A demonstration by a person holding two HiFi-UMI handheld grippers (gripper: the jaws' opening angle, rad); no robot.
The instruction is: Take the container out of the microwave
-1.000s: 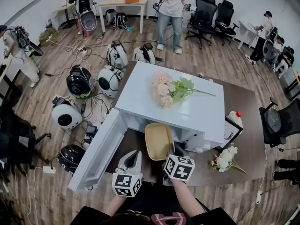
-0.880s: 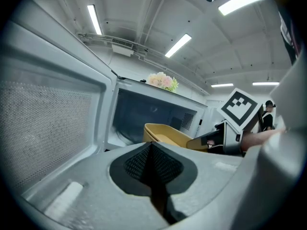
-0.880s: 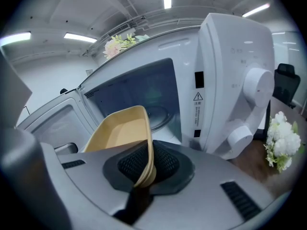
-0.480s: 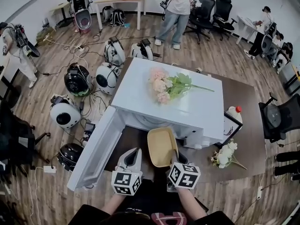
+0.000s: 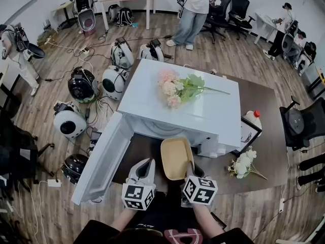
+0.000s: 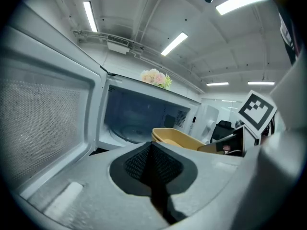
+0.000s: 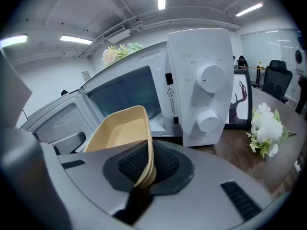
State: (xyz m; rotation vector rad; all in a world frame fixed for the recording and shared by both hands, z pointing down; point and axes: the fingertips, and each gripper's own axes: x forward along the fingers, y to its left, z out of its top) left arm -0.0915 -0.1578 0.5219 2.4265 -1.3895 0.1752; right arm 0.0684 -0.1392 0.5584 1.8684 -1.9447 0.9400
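Right tongs [image 7: 144,176] are clamped on the near rim of the yellow container [image 7: 117,128], which sits out of the microwave [image 7: 196,80], just in front of its open mouth and over the brown counter [image 5: 261,111]. Left tongs [image 6: 152,166] are pinched together with nothing in them, hanging beside the swung-open door [image 6: 43,123]. Bunch of flowers [image 5: 177,88] lying on top of the microwave too.

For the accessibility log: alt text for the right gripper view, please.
The right gripper pinches the rim of a tan container, held in front of the open white microwave. White flowers lie on the brown table at right.
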